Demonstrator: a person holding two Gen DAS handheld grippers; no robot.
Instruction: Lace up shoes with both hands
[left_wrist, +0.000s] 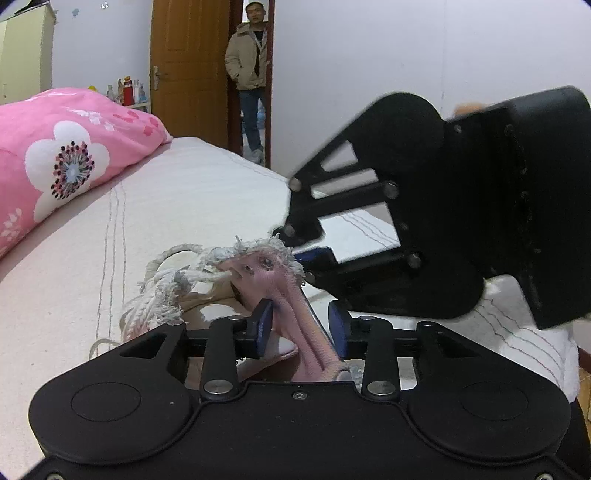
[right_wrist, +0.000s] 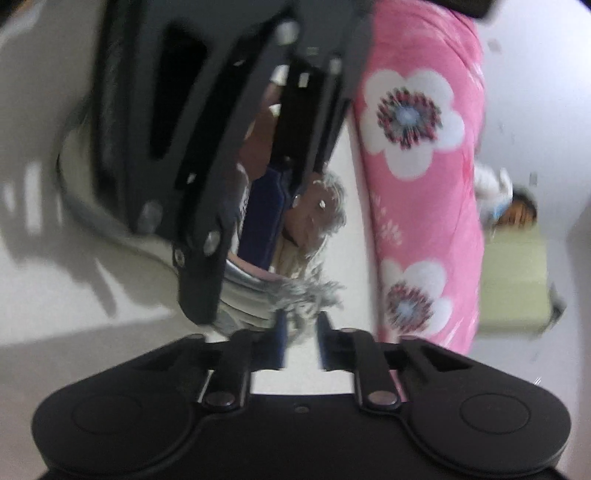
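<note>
Shoelace (left_wrist: 166, 291), white and badly frayed, is trailing off the pink shoe (left_wrist: 280, 288) lying on the bed (left_wrist: 177, 192). I am seeing my left gripper (left_wrist: 301, 326) with jaws spread around the pink upper. My right gripper (right_wrist: 301, 332) is hovering just over the frayed eyelet edge, jaws parted, view blurred. Pink floral quilt (left_wrist: 55, 155) is lying beyond.

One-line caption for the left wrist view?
Left gripper open around pink shoe on bed; right gripper reaches in.

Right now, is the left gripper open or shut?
Open: the left gripper has gaps between its blue pads and the pink shoe tongue.
</note>
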